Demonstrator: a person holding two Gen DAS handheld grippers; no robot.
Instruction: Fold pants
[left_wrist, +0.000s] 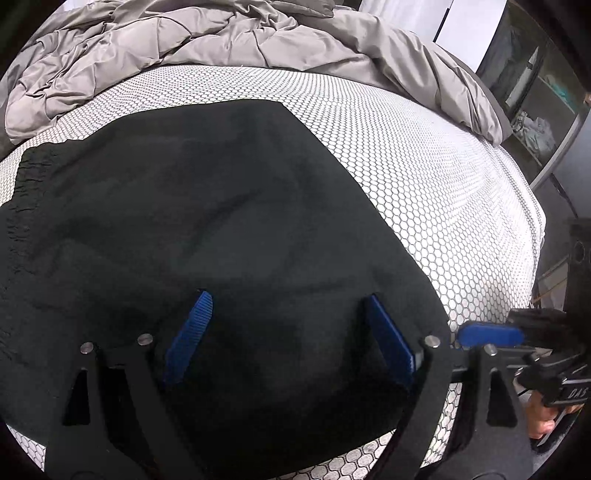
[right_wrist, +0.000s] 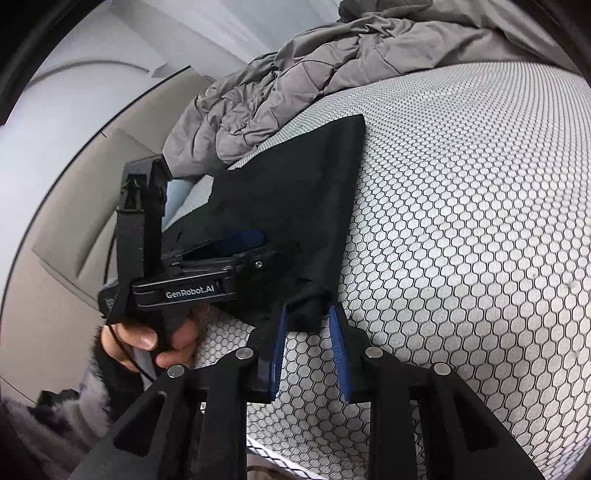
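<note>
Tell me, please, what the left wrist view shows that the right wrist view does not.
Only the left wrist view: the left claw wide open over the black pants, their gathered waistband, and a shelf.
Only the right wrist view: the right claw with a pants corner between its pads.
Both: the honeycomb mattress and grey duvet.

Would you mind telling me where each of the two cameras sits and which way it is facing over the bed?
Left wrist view: on the left gripper, angled down at the black pants on the mattress; its blue fingers stand wide apart, and the right gripper enters at right.
Right wrist view: on the right gripper, looking at a bunched pants corner between its fingers; the left gripper and a hand show at left.
Shared: pants, mattress, grey duvet.
</note>
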